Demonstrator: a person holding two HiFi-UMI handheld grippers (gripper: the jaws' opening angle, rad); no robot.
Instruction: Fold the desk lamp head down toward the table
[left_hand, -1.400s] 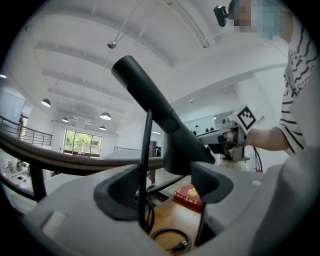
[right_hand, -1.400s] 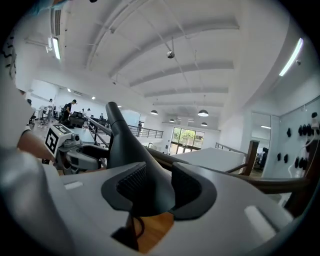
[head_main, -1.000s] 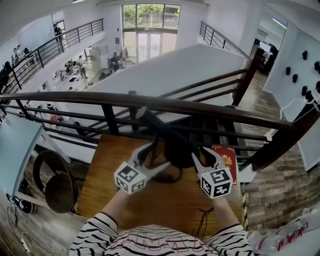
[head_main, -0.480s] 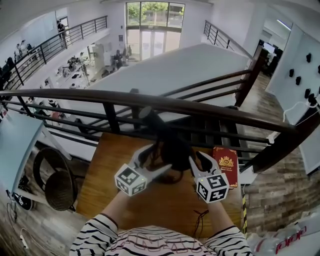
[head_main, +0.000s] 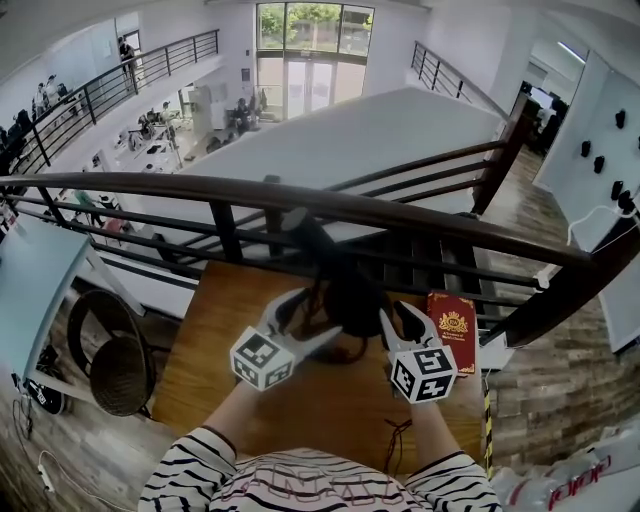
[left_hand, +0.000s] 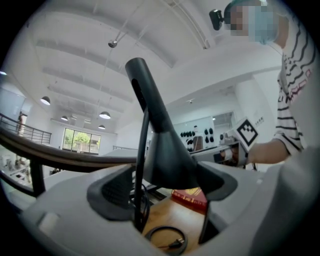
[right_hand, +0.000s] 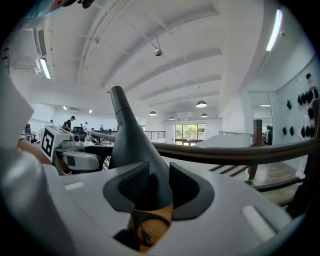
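Observation:
The black desk lamp (head_main: 350, 292) stands on the wooden table (head_main: 230, 310) by the railing, and its thin arm (head_main: 300, 235) slants up to the left. My left gripper (head_main: 305, 315) flanks the lamp's cone from the left. In the left gripper view the cone (left_hand: 167, 155) fills the left gripper (left_hand: 167, 192), with the lamp's cord against the left pad. My right gripper (head_main: 405, 320) comes in from the right. Its jaws have just been closing, and in the right gripper view the pads of the right gripper (right_hand: 157, 187) press the cone (right_hand: 132, 150).
A red booklet (head_main: 453, 325) lies on the table right of the lamp. The lamp's cord (left_hand: 165, 240) coils on the wood under the jaws. A dark wooden railing (head_main: 330, 210) runs close behind the table. A thin cable (head_main: 400, 435) lies near the table's front edge.
The right gripper's jaws have drawn in around the lamp's cone, and that gripper has shifted slightly toward me. The left gripper and the lamp have kept still.

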